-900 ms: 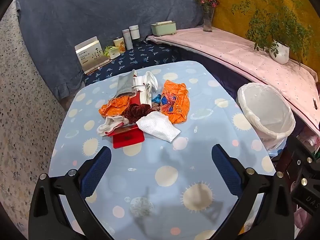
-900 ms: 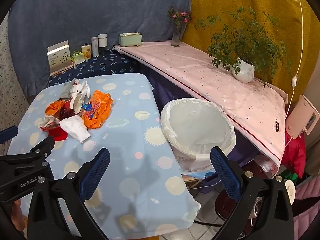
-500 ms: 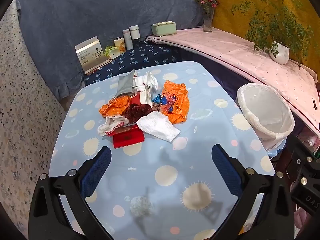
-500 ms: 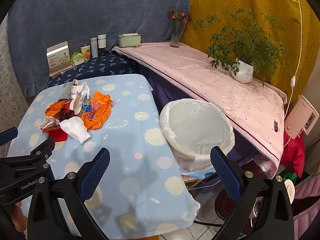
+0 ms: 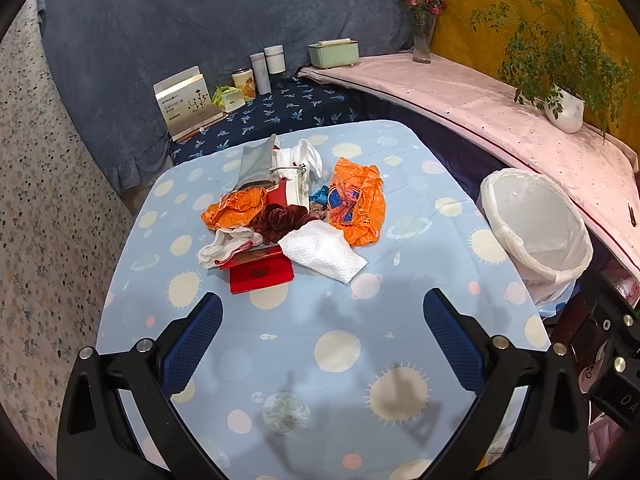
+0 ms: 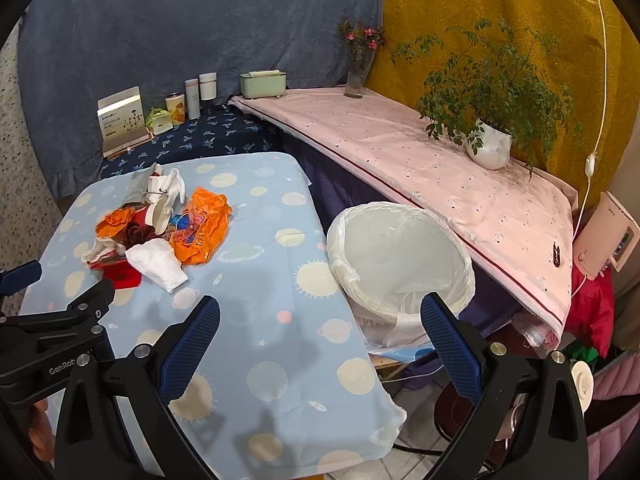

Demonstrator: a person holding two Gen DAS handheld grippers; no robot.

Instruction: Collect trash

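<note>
Backdrop: blue cloth [image 5: 224, 20] behind, mustard cloth [image 6: 500, 12] to the right.
Pink-covered ledge [image 6: 420, 148]: potted plant [image 6: 490, 146], glass vase of pink flowers [image 6: 357, 76], mint green box [image 6: 263, 84].
Navy patterned shelf [image 5: 280, 110]: standing card box [image 5: 186, 102], printed tin [image 5: 245, 84], two pale bottles [image 5: 268, 64].
Floor: speckled terrazzo [image 5: 44, 184].

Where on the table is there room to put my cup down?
The near half of the table is bare cloth, from the red card and white napkin down to the left tongs. There is also a bare strip between the orange bag and the bin. The middle is crowded with trash.
</note>
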